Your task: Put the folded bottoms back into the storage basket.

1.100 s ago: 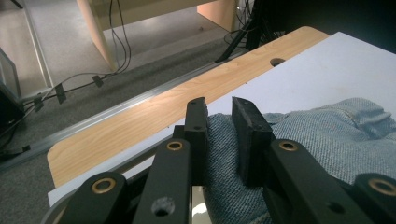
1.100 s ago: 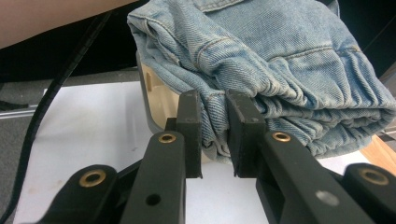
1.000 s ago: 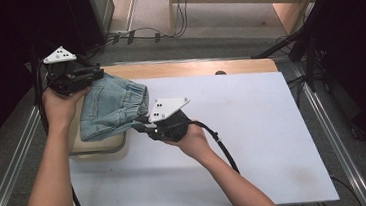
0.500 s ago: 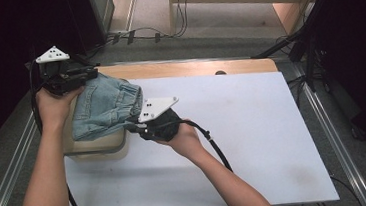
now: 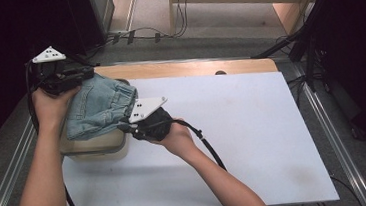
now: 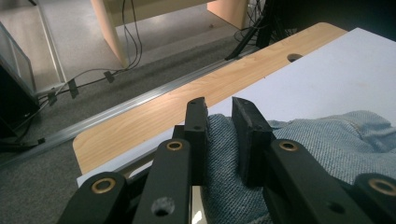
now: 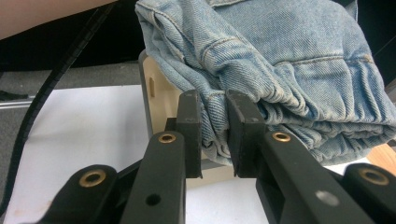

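A folded pair of light blue denim shorts (image 5: 98, 108) hangs over a beige box (image 5: 94, 143) at the left of the white table top. My left gripper (image 5: 86, 76) is shut on the far left edge of the denim shorts (image 6: 327, 144), with cloth pinched between its black jaws (image 6: 218, 140). On the near right side my right gripper (image 5: 125, 127) is shut on a fold of the denim shorts (image 7: 289, 60); its own view shows the cloth squeezed between the pads (image 7: 215, 135), just above the beige box (image 7: 161, 100).
The white sheet (image 5: 244, 138) covers a wooden table (image 5: 188, 68) whose bare strip runs along the far edge with a cable hole (image 5: 220, 72). Metal rails (image 5: 332, 135) flank both sides. Cables lie on the floor (image 5: 155, 35) beyond the table.
Both grippers and the shorts have shifted left, so the denim now lies more over the beige box. Both grips stay closed on the cloth.
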Demonstrator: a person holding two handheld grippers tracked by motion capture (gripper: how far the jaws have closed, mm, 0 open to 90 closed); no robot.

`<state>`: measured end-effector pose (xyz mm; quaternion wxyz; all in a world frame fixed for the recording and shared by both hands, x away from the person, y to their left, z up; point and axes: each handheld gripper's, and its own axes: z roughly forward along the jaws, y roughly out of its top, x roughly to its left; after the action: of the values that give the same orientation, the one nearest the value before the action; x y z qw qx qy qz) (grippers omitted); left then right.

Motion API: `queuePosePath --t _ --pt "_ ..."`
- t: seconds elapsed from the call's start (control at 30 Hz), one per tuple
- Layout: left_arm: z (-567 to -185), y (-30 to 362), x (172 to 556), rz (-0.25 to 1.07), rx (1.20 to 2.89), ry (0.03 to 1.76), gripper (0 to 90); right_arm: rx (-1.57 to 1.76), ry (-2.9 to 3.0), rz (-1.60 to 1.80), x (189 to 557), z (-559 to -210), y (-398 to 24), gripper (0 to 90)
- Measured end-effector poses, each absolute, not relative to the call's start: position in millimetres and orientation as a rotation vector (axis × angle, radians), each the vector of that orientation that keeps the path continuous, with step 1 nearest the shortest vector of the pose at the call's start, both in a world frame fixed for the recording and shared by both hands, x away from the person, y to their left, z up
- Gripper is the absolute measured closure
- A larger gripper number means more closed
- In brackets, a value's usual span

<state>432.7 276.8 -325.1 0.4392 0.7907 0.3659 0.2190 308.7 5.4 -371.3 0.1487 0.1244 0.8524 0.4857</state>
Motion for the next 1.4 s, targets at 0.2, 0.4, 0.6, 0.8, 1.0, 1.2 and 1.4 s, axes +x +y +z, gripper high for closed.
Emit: queuePosePath --t 0.2,0.4,0.6,0.8,1.0,1.2,1.4 --pt "-328 280 435 0.556 1.978 0.907 78.0 0.36 2.466 1.379 312 -374 12 74.9" --pt "-332 284 438 0.553 1.975 0.916 78.0 0.365 2.475 1.369 315 -377 18 74.9" --pt "-334 289 441 0.55 1.97 0.924 78.0 0.358 2.487 1.352 317 -379 27 75.0" --pt "-336 294 442 0.555 1.969 0.939 77.9 0.355 2.497 1.338 320 -382 33 74.9" --pt "-340 299 443 0.559 1.976 0.948 77.9 0.364 2.513 1.327 322 -386 40 74.9" --pt "-342 302 444 0.563 1.973 0.959 77.8 0.363 2.522 1.32 324 -389 45 74.9" --pt "-344 304 446 0.564 1.975 0.966 77.7 0.369 2.533 1.312 326 -392 50 74.9"
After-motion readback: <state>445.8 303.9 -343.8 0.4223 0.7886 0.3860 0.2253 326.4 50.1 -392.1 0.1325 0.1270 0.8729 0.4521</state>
